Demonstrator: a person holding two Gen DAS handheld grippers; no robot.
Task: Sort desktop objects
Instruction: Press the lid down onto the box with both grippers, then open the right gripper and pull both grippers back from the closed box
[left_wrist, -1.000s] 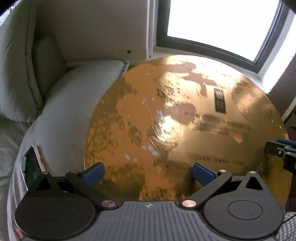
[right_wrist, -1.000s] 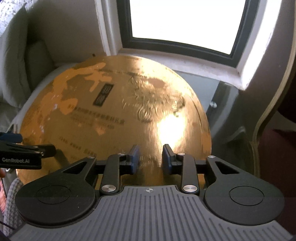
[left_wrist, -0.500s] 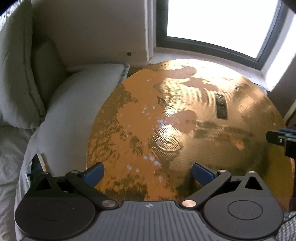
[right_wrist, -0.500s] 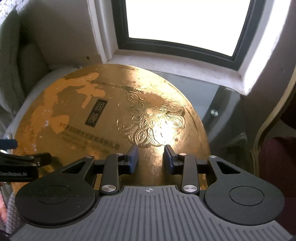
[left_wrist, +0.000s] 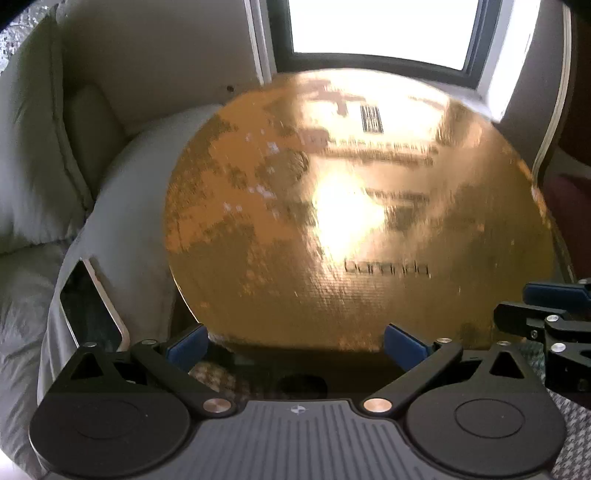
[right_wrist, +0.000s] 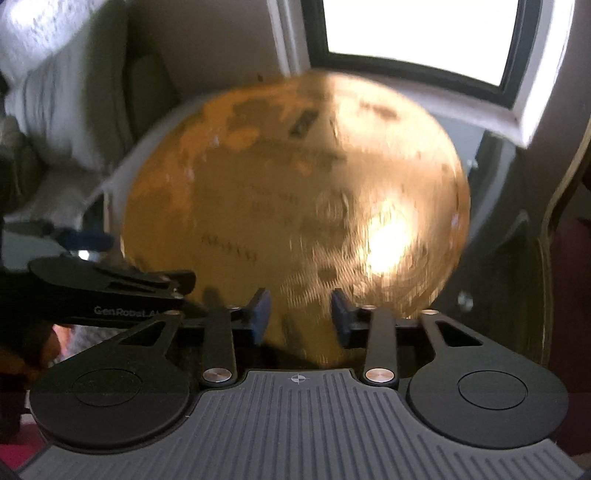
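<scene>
A large round gold disc (left_wrist: 351, 221) with dark printed lettering fills the middle of both views, blurred by motion. Its near rim shows just beyond the fingers, with dark shadow under it. My left gripper (left_wrist: 295, 341) is open wide, its blue pads on either side of the rim's nearest stretch. My right gripper (right_wrist: 300, 319) stands open with a narrow gap, and the gold disc (right_wrist: 295, 203) lies ahead with its near rim seen through that gap, nothing clamped. The right gripper (left_wrist: 546, 314) enters the left wrist view at the right edge. The left gripper (right_wrist: 147, 262) reaches in from the left of the right wrist view.
Grey cushions (left_wrist: 33, 166) and a padded seat lie left of the disc, with a phone (left_wrist: 92, 302) on the seat edge. A bright window (left_wrist: 380, 29) is behind. A glass tabletop (right_wrist: 495, 229) and a curved chair frame (right_wrist: 565, 192) are on the right.
Both cameras have drawn back and tipped up, so the disc looks smaller and its near rim now shows. The finger gaps of both grippers are unchanged.
</scene>
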